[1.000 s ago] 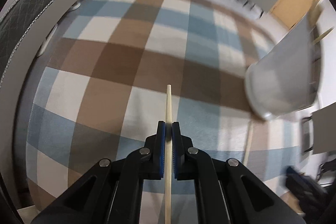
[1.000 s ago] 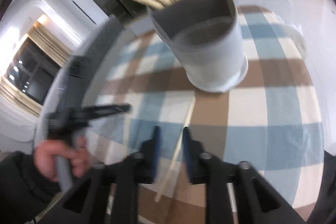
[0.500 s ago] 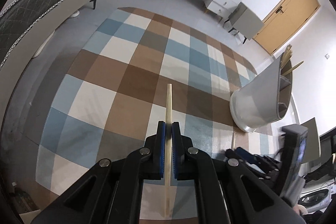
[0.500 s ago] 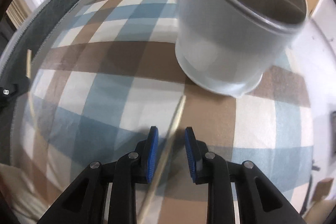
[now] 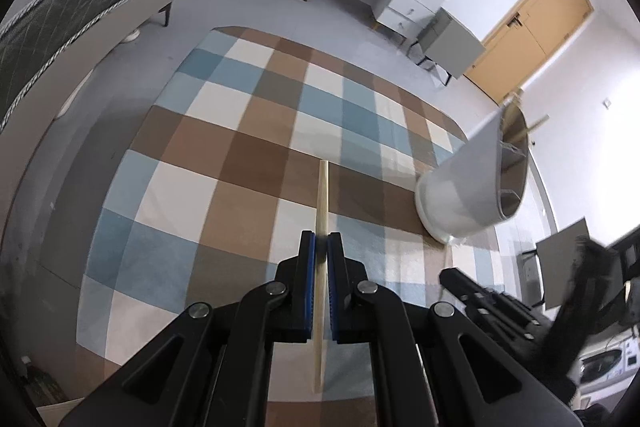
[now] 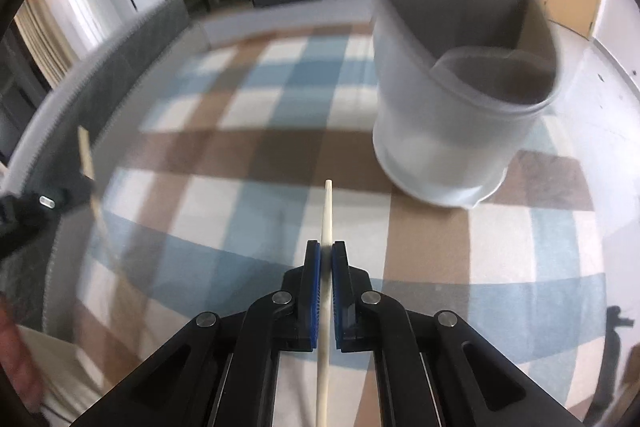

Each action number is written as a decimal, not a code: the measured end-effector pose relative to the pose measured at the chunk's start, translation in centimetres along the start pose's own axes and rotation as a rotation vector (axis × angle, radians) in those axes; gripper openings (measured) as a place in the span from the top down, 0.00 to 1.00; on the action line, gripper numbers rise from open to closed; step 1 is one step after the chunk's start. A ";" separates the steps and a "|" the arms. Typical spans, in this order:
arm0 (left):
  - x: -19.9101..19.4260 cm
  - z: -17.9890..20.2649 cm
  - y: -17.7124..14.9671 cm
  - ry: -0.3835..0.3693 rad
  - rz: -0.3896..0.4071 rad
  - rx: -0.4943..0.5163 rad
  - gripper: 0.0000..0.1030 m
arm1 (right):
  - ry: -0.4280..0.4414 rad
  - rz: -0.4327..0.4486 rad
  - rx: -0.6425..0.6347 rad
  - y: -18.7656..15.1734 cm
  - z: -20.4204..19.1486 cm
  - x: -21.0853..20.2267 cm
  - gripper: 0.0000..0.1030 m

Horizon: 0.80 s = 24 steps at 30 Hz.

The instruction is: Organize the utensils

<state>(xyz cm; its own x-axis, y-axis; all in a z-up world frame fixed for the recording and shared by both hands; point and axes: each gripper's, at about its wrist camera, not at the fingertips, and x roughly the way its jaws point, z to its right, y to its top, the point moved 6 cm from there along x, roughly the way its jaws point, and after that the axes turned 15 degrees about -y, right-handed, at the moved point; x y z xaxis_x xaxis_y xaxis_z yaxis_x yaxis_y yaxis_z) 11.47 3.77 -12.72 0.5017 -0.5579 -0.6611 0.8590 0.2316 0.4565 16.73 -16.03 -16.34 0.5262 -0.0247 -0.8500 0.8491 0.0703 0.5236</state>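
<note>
Wooden chopstick (image 5: 322,195) pinched in left gripper (image 5: 321,247), pointing 12 o'clock; right gripper (image 6: 326,254), just closed, pinches second chopstick (image 6: 327,211) likewise. Right view alone shows holder (image 6: 452,131) compartments.

Both of the 2 fisheye cameras ride just behind their grippers, looking steeply down along the fingers at the brown, blue and cream checked rug (image 5: 248,163) (image 6: 248,155). The right view sits near the white divided plastic utensil holder (image 6: 460,115); the left view sees it farther off (image 5: 464,195).
</note>
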 end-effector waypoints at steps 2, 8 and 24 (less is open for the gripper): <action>-0.2 0.9 -0.4 -0.002 -0.006 0.020 0.99 | 0.034 0.045 0.031 -0.4 0.9 -2.0 0.96; -0.8 3.3 -1.4 0.001 -0.019 0.081 0.99 | 0.092 0.145 0.060 -1.9 2.5 -6.2 0.96; -1.6 11.5 -0.4 -0.021 -0.015 0.258 1.00 | 0.171 0.269 0.112 -1.0 4.1 -9.8 1.00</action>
<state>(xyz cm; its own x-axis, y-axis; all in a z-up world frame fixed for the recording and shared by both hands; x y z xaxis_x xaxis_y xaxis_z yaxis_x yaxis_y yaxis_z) 9.14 -4.64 -5.01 0.4844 -0.5771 -0.6575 0.8107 0.0135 0.5854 10.87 -19.93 -8.30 0.7244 0.1485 -0.6732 0.6861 -0.0588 0.7252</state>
